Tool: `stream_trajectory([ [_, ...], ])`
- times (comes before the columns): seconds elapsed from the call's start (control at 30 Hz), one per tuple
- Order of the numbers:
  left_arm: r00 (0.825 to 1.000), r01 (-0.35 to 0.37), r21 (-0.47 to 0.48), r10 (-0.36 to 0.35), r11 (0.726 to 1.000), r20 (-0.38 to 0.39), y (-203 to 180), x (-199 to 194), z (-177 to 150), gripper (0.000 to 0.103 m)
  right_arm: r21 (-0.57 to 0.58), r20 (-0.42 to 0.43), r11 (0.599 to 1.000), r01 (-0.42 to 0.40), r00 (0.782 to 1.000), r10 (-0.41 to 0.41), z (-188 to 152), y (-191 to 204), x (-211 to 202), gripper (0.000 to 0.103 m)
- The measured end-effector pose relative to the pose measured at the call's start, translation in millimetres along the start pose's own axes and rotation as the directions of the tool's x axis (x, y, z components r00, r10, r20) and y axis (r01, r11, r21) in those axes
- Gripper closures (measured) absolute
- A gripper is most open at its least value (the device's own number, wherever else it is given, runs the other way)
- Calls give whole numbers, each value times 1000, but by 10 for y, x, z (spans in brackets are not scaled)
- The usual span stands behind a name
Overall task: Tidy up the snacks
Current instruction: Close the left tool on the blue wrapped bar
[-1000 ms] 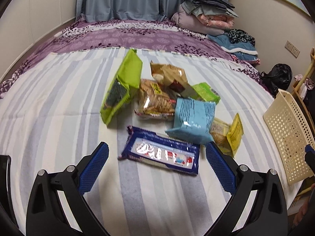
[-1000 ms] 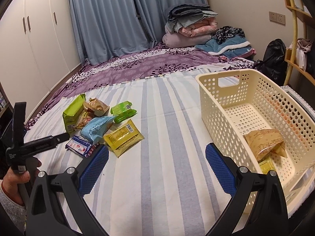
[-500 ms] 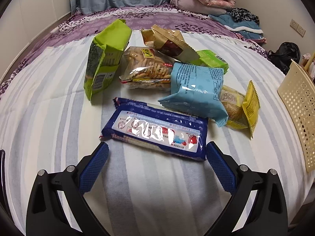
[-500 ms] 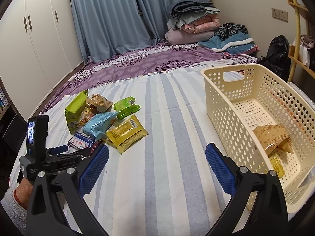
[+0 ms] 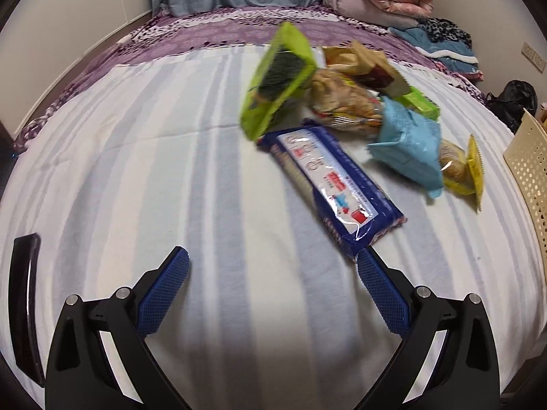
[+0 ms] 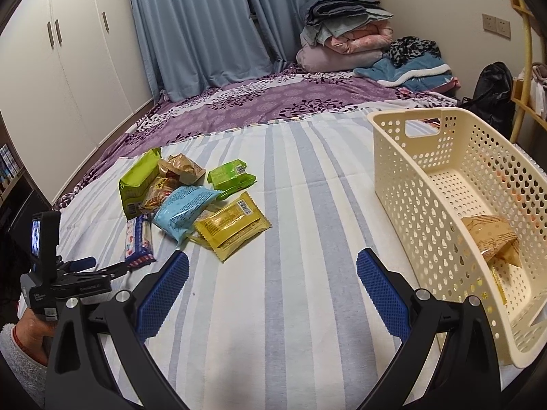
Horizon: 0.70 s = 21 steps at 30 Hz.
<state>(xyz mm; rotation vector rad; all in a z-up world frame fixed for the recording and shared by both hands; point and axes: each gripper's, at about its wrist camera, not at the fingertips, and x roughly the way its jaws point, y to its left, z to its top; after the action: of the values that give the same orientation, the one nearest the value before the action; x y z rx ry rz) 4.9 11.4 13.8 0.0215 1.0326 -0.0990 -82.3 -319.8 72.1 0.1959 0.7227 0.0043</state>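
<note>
Each handheld gripper has two black plastic finger arms, each tipped with a blue cross-hatch textured pad and fitted with two silver screws near the pad base. The left gripper carries a black camera block with a small lit screen. The left hand wears a white fleece sleeve.

Right gripper hangs over the striped bedspread, jaws wide apart, nothing between them. Snack pile sits toward the bedspread's left side; cream basket at its right edge holds a tan packet. Left gripper, in a hand, reaches the blue-white pack at the pile's near-left end.
</note>
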Motion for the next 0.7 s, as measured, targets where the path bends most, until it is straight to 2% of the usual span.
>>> stream_trajectory([
  [0.2, 1000, -4, -49, 5, 999, 10, 168, -90, 17, 3, -16, -17, 1000, -13, 1000, 13, -5, 78, 72, 5],
  [0.4, 998, 51, -25, -50, 998, 41, -106, -80, 170, 3, -26, -33, 1000, -14, 999, 13, -24, 114, 138, 5],
  [0.7, 999, 29, -48, -27, 998, 36, -337, 206, 403, 3, -11, -55, 1000, -2, 998, 1, -31, 31, 226, 5],
])
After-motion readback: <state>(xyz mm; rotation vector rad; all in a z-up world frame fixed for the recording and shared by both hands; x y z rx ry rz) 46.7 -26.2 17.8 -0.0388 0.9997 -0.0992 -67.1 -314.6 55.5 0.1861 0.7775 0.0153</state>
